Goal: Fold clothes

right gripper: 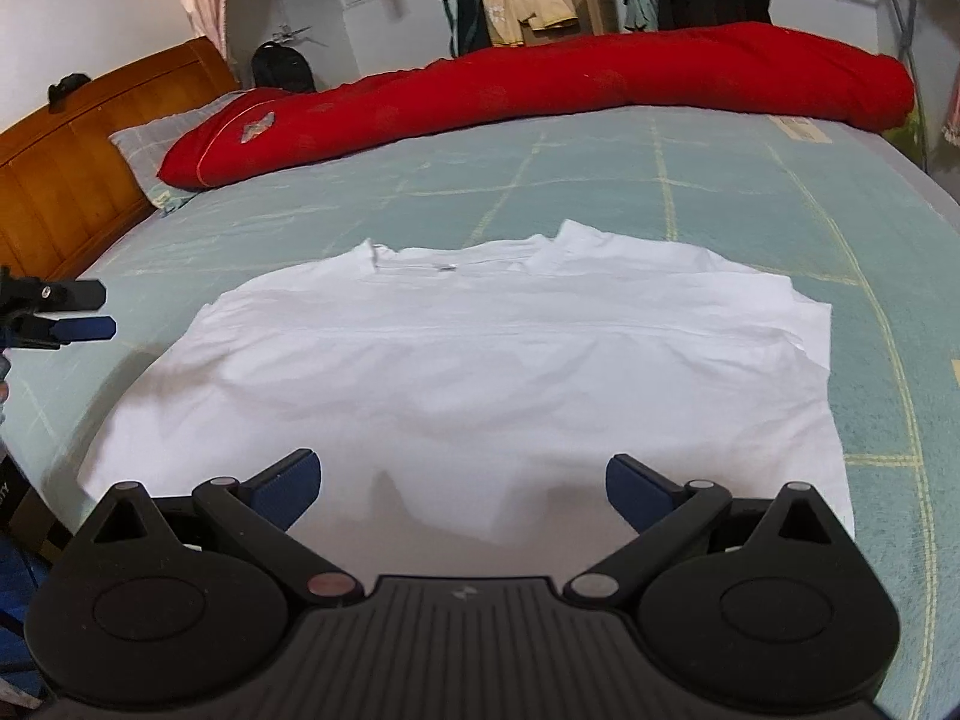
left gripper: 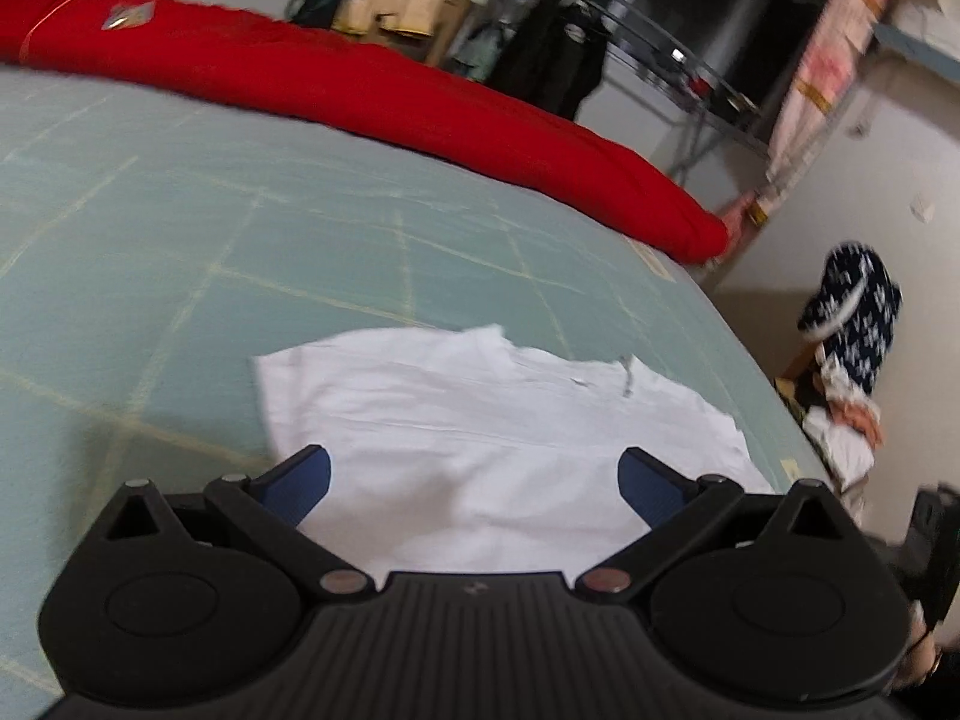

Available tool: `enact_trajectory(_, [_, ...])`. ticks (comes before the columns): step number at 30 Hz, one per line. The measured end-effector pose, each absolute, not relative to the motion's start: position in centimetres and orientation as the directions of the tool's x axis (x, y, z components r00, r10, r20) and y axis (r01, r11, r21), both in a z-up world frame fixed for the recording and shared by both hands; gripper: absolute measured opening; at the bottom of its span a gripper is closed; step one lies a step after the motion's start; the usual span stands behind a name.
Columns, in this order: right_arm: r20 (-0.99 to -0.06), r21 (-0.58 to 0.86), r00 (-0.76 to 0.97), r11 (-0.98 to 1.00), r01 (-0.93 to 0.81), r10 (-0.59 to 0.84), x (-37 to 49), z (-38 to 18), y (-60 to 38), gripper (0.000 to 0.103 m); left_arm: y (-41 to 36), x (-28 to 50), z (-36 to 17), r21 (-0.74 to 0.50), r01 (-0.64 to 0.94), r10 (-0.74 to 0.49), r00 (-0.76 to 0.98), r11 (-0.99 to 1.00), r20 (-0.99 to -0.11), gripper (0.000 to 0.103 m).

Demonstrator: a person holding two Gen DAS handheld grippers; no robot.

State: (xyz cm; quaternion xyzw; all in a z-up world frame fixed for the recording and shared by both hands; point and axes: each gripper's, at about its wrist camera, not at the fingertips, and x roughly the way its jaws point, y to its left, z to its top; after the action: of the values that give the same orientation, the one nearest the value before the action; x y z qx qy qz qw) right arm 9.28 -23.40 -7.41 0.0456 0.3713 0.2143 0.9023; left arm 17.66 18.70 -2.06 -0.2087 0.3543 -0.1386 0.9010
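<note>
Both grippers spread over the white shirt

The green bed sheet fills the frame, red quilt across the top. The white shirt lies flat at centre. Right gripper hovers level at its lower hem, jaws released; left gripper likewise, tilted

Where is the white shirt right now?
The white shirt lies spread flat on the green checked bed sheet, just ahead of the open right gripper, with the long red quilt lying behind it across the bed.
</note>
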Motion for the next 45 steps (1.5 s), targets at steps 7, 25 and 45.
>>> enact_trajectory(7, [-0.664,0.235,0.62,0.904,-0.357,0.418,8.7,-7.3,-22.5,0.103,24.0,18.3,-6.1,-0.677,-0.03,-0.488,0.669,0.735,-0.56,0.099])
enact_trajectory(25, [-0.696,0.23,0.6,0.914,-0.334,0.395,10.0,-8.0,-21.6,0.103,22.6,25.8,-11.3,-0.761,0.024,-0.627,0.585,0.648,-0.515,0.095])
enact_trajectory(45, [-0.704,0.228,0.573,0.897,-0.378,0.42,10.1,-8.1,-20.4,0.103,22.3,25.7,-13.1,-0.855,0.111,-0.798,0.434,0.507,-0.417,0.077])
